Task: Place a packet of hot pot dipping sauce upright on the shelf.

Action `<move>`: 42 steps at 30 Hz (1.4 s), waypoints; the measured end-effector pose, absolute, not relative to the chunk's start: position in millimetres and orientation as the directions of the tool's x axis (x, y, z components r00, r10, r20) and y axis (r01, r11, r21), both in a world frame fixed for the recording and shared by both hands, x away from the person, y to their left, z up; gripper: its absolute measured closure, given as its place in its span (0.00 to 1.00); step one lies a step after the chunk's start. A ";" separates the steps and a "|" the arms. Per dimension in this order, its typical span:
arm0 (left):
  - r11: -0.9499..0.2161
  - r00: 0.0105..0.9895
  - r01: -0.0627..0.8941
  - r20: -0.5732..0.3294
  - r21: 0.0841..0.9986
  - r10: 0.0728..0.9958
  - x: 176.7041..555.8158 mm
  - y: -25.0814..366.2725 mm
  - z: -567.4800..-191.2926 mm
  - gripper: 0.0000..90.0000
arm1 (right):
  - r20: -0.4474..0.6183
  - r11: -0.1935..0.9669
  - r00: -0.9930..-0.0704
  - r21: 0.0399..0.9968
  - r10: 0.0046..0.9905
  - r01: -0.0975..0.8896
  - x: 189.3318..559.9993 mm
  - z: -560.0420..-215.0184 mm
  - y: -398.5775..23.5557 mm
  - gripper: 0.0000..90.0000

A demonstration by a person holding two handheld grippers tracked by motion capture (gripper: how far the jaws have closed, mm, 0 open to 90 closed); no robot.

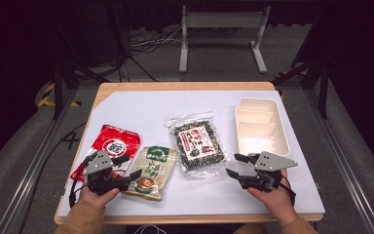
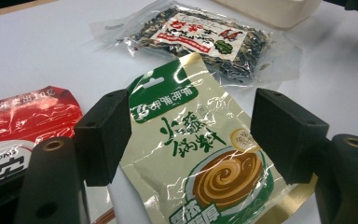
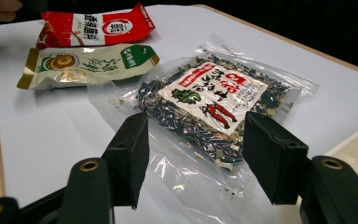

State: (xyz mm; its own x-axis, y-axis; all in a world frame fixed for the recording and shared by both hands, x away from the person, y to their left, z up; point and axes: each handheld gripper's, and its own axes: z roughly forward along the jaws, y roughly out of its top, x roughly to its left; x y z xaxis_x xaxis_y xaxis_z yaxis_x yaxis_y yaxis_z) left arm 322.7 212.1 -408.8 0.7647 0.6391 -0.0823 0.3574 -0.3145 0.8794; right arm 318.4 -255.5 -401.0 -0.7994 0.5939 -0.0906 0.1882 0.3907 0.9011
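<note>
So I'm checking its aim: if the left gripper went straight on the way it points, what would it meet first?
Probably the green-and-cream pouch: it lies between the left gripper's open jaws; the clear seaweed bag lies beyond.

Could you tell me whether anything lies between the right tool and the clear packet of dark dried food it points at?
Nothing visible does. The right tool, jaws open, hangs at the near edge of the clear packet, with bare white table beside it.
</note>
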 end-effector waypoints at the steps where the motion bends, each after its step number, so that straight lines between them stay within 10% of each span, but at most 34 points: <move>1: -0.313 0.762 0.359 -0.083 0.879 0.642 322.9 213.1 -408.7 0.33 | -0.086 0.391 -0.800 0.900 0.593 0.193 319.0 -401.1 -255.0 0.46; 42: -0.328 0.735 0.380 -0.068 0.865 0.674 327.4 213.9 -415.4 0.33 | -0.105 0.489 -0.884 0.859 0.456 0.150 354.0 -349.3 -173.7 0.51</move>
